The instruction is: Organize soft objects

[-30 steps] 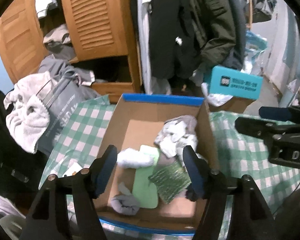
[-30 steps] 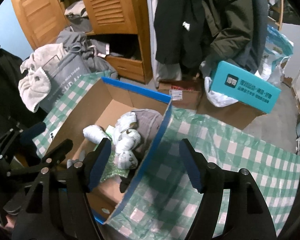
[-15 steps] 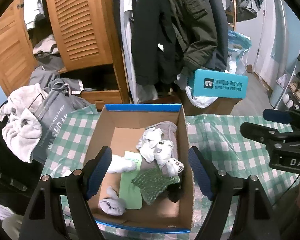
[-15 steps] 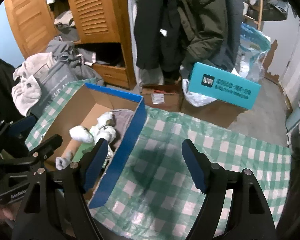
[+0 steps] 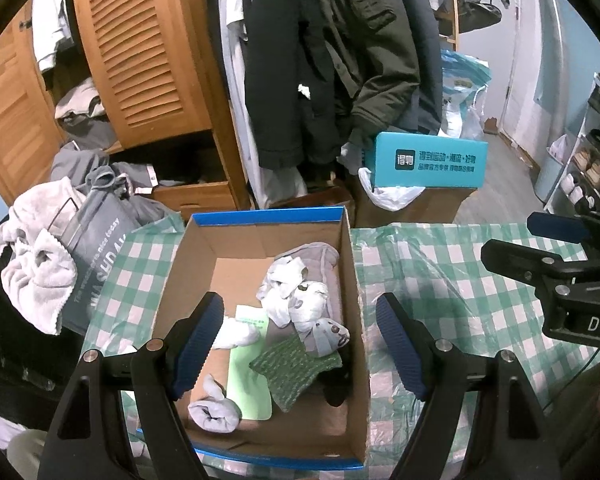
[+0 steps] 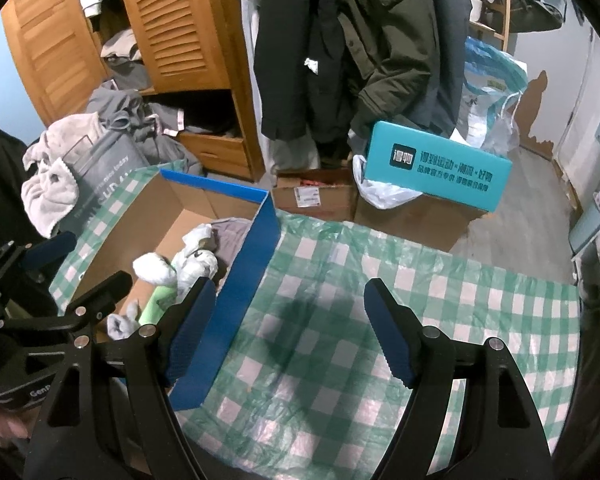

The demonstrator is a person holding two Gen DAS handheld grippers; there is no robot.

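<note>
Bare checked tablecloth (image 6: 380, 300) right of the cardboard box (image 5: 354, 280) leaves open room; the box's upright walls and piled socks (image 5: 296, 296) crowd its inside.

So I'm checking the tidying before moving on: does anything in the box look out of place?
Mostly the cardboard box holds soft socks and cloths, loosely heaped, not sorted. The flat pale green sheet under them looks stiff, unlike the rest.

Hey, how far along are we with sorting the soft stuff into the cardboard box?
Looks nearly done: the blue-edged cardboard box already holds rolled white socks, a green knitted cloth and a grey garment. Nothing is in hand; left gripper and right gripper have open, empty jaws. The green checked tablecloth shows nothing left to pick up.
</note>
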